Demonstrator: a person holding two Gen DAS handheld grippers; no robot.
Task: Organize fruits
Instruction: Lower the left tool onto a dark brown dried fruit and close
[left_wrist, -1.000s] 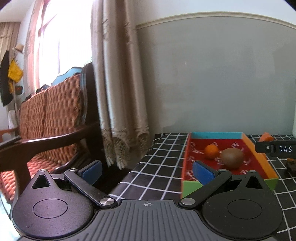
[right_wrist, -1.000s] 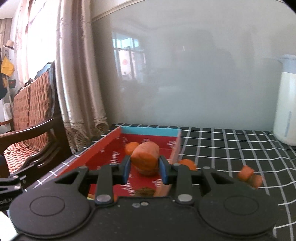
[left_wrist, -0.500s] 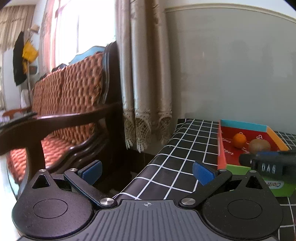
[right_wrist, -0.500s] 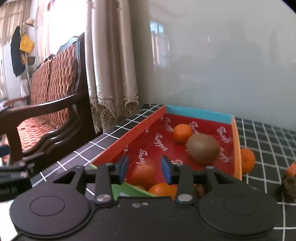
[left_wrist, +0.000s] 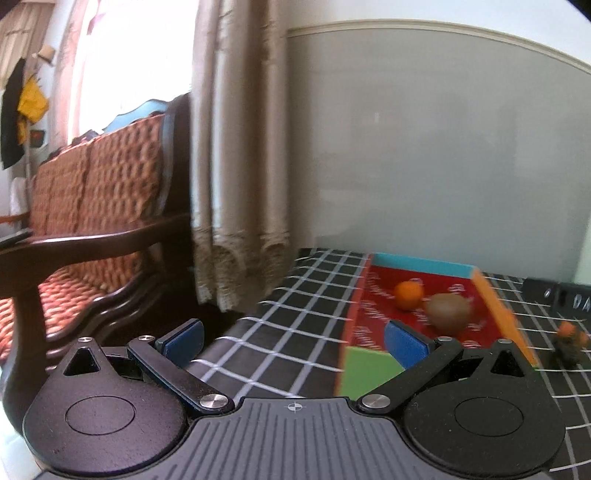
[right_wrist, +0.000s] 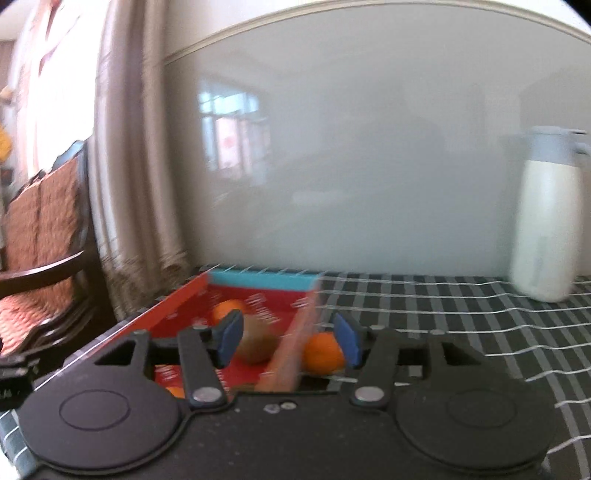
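On the checked black-and-white tablecloth (left_wrist: 295, 321), the shallow cardboard tray (right_wrist: 264, 281), red inside with a blue end wall and an orange side wall, already holds a fuzzy brown kiwi (left_wrist: 447, 314) and a small smooth orange (left_wrist: 407, 295). Both tools are empty: the left gripper (left_wrist: 291, 338) is spread wide near the tray's green corner, and the right gripper (right_wrist: 288, 338) hangs parted across the orange wall. Judging by this, the step is fetching the tangerine (right_wrist: 322, 351) lying just outside that wall, which calls for shifting right, descending and squeezing gently on its round, soft skin.

Brown kiwi (left_wrist: 447, 311) and small orange (left_wrist: 407, 294) touching inside red tray (left_wrist: 373, 291).
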